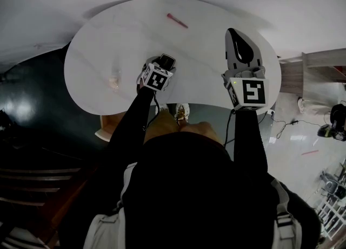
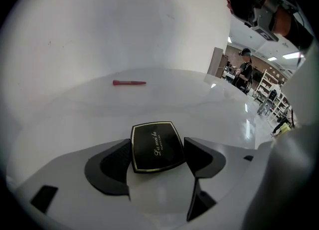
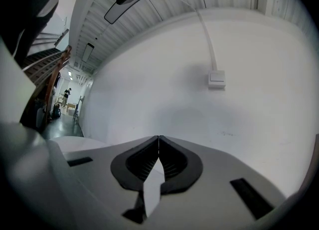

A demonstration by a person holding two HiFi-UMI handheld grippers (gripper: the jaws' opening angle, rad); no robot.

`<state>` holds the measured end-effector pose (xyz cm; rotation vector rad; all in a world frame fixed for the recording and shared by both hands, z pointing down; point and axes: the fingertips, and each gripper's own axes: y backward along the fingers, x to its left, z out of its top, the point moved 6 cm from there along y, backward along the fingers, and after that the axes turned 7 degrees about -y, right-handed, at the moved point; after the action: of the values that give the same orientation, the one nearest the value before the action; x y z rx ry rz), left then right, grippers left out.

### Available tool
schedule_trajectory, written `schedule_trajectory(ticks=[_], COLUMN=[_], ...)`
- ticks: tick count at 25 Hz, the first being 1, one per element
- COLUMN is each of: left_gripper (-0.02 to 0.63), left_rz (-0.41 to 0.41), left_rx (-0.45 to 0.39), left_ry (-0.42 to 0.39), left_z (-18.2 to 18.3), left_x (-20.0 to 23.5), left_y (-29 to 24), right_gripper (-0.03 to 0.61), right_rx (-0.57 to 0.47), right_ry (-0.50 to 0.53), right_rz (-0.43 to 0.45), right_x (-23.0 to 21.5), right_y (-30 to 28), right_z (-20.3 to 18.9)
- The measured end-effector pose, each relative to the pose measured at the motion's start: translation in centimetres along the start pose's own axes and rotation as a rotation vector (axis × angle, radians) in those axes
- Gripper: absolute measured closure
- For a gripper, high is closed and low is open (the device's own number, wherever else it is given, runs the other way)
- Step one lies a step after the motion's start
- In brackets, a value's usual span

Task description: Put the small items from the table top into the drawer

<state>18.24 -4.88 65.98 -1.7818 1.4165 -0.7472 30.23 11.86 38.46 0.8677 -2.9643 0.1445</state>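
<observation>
The left gripper [image 2: 158,150] tilts down over the near middle of the white rounded table [image 1: 216,94]. Its jaws stand wide apart. A black compact case [image 2: 155,144] with gold lettering on its lid lies flat on the table top between them, its side edges just beside the two pads (close on both sides, though nothing shows the pads pressing on it). Farther off, near the far edge of the table and well apart from the compact, lies a slim red stick [image 2: 129,82] that may be a pen or a lip pencil. Left of the left gripper, a small pale item [image 1: 113,82] rests on the table, too faint to name. The right gripper [image 3: 158,144] is held level over the right part of the table, jaws pressed together with nothing between them. It faces a white wall that carries a small white box [image 3: 216,79].
</observation>
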Motion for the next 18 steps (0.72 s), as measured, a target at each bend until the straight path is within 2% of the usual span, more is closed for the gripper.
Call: schedule_trajectory(ticks=[6,13,18], left_gripper=[0.267,0.267,0.267], left_rz=[-0.013,0.084,0.153], left_rx=[0.000,-0.146,-0.281], left_ry=[-0.037,-0.088,-0.115], left_z=[0.7,5.5,9.4], left_x=[-0.4,0.1,0.2], left_y=[0.9,6.7,12.1], right_gripper=[0.552,0.552,0.552], right_rx=[-0.011,-0.045,-0.070], right_ry=[0.008,-0.011,-0.002], right_rz=[0.003,-0.002,0.021], right_x=[-0.3,-0.6,-0.1], right_y=[0.5,0.7,0.7], right_z=[0.2,1.0,1.9])
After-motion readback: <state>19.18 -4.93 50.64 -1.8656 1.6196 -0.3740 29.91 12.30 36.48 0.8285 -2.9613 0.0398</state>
